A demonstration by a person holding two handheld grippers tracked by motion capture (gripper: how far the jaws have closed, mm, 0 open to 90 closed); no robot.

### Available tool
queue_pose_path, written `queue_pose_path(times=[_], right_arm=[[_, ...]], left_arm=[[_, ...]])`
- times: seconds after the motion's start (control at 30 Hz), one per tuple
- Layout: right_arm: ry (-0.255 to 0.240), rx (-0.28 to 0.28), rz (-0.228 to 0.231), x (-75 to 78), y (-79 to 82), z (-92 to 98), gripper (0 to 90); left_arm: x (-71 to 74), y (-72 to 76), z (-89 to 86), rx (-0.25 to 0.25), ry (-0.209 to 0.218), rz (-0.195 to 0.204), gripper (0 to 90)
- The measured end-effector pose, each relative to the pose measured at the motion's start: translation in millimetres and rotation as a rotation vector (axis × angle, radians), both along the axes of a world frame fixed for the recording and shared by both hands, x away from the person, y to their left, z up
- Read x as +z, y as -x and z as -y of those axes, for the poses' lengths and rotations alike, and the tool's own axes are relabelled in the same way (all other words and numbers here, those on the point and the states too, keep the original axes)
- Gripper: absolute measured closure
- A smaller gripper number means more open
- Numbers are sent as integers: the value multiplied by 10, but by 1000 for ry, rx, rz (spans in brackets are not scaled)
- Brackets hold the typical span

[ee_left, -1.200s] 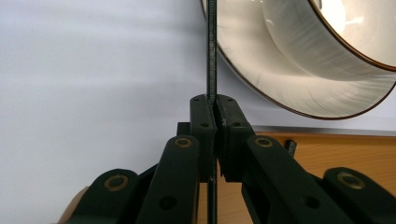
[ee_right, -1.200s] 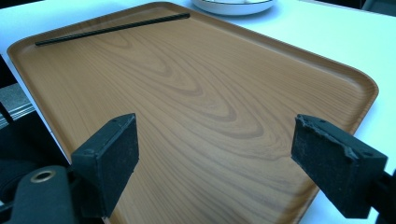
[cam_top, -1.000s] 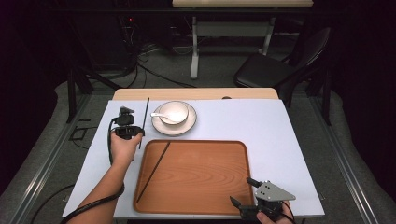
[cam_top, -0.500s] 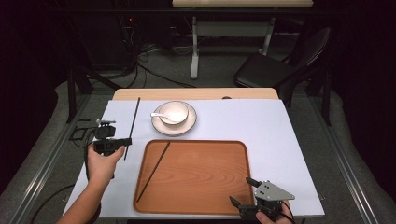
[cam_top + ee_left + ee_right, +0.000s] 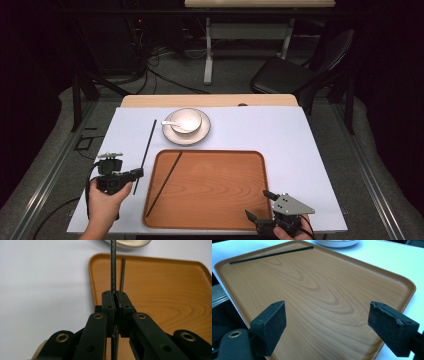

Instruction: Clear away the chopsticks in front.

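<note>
Black and thin, one chopstick (image 5: 164, 183) already lies in the wooden tray (image 5: 210, 222), its mate (image 5: 145, 154) is clamped in my left gripper (image 5: 115, 296) fingers beside the tray and unplaced, I judge, while my right gripper (image 5: 261, 207) waits wide open, empty.

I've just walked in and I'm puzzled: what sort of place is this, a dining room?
Probably a lab or recording studio, not a dining room: black curtains surround the table, cables trail over the floor, and a person's hand works a left gripper.
</note>
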State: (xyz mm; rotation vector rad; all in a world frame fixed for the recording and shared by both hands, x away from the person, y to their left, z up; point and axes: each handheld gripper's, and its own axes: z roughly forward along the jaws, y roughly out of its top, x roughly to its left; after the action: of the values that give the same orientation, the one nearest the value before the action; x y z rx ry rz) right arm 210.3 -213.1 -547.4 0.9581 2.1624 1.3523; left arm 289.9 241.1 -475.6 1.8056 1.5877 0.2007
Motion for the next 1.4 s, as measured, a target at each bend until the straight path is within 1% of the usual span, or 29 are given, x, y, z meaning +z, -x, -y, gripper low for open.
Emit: queue_pose_path(times=[0.07, 0.1, 0.13, 0.17, 0.2, 0.23, 0.37, 0.4, 0.5, 0.53, 0.63, 0.7, 0.77, 0.9, 0.97, 1.1, 1.27, 1.4], right_arm=[[-1, -1, 0, 1, 3, 0, 147], [0, -1, 0, 0, 3, 0, 147], [0, -1, -1, -1, 3, 0, 147], [0, -1, -1, -1, 4, -1, 147], [0, -1, -1, -1, 4, -1, 147], [0, -1, -2, -2, 3, -1, 147], [-1, -2, -3, -5, 0, -6, 147], [0, -1, -3, -4, 1, -4, 147], [1, -2, -3, -2, 1, 0, 147], [1, -2, -3, -2, 1, 0, 147], [1, 0, -3, -3, 1, 0, 147], [-1, -1, -2, -1, 2, -1, 147], [-1, -2, 0, -1, 3, 1, 147], [-1, -1, 2, -1, -1, 8, 147], [-1, -1, 2, 0, 1, 6, 147], [-1, 1, 3, 2, 5, 3, 147], [-2, 0, 3, 3, 5, 4, 147], [-1, 1, 2, 6, 6, 0, 147]], left_arm=[[-76, 66, 57, -17, 0, -9, 862], [-76, 66, 57, -17, 0, -9, 862], [-130, 94, 91, -34, -2, -25, 862], [-162, 105, 111, -41, -2, -32, 862], [-162, 105, 111, -41, -2, -32, 862], [-199, 118, 145, -45, -1, -43, 862], [-296, 155, 241, -76, -12, -70, 862], [-341, 172, 291, -85, -23, -79, 862], [-422, 194, 360, -97, -24, -103, 862], [-422, 194, 360, -97, -24, -103, 862], [-522, 212, 472, -122, -41, -136, 862], [-553, 216, 508, -132, -42, -149, 862], [-582, 218, 543, -130, -54, -163, 861], [-608, 210, 569, -131, -65, -183, 861], [-594, 194, 576, -125, -79, -193, 861], [-585, 186, 581, -121, -83, -200, 859], [-580, 187, 575, -121, -77, -204, 854], [-571, 191, 557, -110, -69, -191, 853]])
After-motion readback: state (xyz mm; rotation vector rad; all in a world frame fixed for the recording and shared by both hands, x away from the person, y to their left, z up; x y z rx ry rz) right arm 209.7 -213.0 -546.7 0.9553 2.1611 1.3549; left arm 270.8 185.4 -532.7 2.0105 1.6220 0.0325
